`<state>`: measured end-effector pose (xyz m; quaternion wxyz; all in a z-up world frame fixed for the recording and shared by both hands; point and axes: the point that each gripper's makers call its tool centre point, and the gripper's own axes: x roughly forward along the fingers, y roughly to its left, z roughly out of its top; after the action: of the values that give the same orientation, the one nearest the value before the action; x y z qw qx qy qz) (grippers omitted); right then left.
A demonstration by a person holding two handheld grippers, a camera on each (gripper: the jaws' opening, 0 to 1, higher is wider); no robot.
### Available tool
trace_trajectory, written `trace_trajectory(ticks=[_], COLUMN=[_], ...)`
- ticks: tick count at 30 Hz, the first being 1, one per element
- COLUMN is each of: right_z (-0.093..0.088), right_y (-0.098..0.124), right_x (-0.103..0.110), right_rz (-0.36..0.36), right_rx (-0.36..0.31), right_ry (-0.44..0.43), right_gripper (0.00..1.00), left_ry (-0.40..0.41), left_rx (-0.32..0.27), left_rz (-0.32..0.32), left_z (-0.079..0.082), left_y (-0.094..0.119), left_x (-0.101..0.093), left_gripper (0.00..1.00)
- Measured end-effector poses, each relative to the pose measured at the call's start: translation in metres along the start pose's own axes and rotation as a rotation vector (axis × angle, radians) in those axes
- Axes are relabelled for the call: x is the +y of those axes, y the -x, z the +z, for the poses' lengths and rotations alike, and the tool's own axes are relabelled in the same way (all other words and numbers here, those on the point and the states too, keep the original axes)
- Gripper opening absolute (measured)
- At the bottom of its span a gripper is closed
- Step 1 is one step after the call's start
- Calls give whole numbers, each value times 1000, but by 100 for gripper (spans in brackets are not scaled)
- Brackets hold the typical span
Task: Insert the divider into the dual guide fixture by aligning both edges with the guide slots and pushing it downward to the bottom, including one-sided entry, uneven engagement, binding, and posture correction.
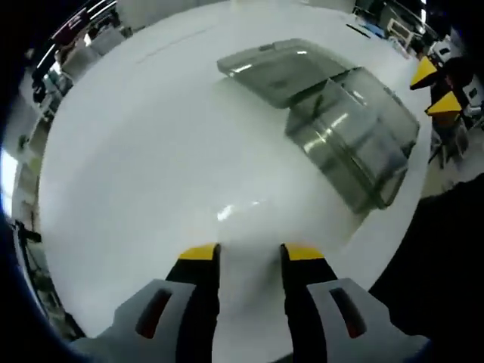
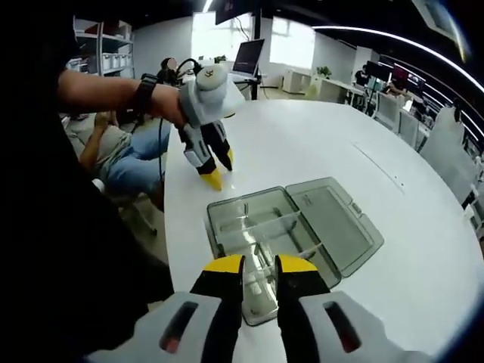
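The white bench [image 2: 423,227] took up most of what I could see, and on it lay the clear plastic box [image 2: 257,227], its hinged lid [image 2: 333,223] swung flat open beside it. In the left gripper view the same box [image 1: 355,151] sat well ahead of my claw, toward the bench's far edge. Inside the box I made out a clear divider [image 2: 283,246] standing across the compartment. Whether both its edges sat fully in the guide slots, or how deep it had gone, I could not tell through the glare.

My left claw [image 2: 219,170] hung above the bench just beyond the box, released and holding nothing; its own view showed bare bench between the yellow tips [image 1: 249,253]. My right claw [image 2: 259,265] hovered directly over the near end of the box, jaws narrowly parted and empty.

I judged the step as approach to the divider, with no grasp yet made. The next move would call for lowering the right claw onto the divider's top edge, checking it for tilt, and pressing evenly so neither side bound.
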<state>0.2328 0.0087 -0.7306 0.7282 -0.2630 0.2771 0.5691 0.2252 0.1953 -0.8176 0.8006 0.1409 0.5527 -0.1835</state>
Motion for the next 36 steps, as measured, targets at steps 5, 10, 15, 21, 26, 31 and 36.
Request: trace_trajectory(ticks=[5,10,15,21,26,31,36], right_z=[-1,-2,-3,1,5,8,8], right_y=[-1,-1,-1,0,0,0,0], right_x=[0,3,5,4,1,0,0], right_rz=[-8,-6,2,-8,-2,2,9], right_rx=[-2,-6,-12,-29,-42,-41,-34], right_ry=[5,-4,-6,-20,-18,-7,0], right_gripper=[10,10,11,11,12,12,12], left_ry=[43,54,80,85,85,65,44], left_rx=[38,37,-26,-67,-122,-185,-230], left_rz=[24,27,43,35,25,18,31], left_z=[3,1,-1,0,9,22,28], left_y=[-1,0,2,5,10,16,17], left_x=[-2,-1,-1,-9,-15,-22,-27], left_gripper=[30,29,29,28,28,28,28])
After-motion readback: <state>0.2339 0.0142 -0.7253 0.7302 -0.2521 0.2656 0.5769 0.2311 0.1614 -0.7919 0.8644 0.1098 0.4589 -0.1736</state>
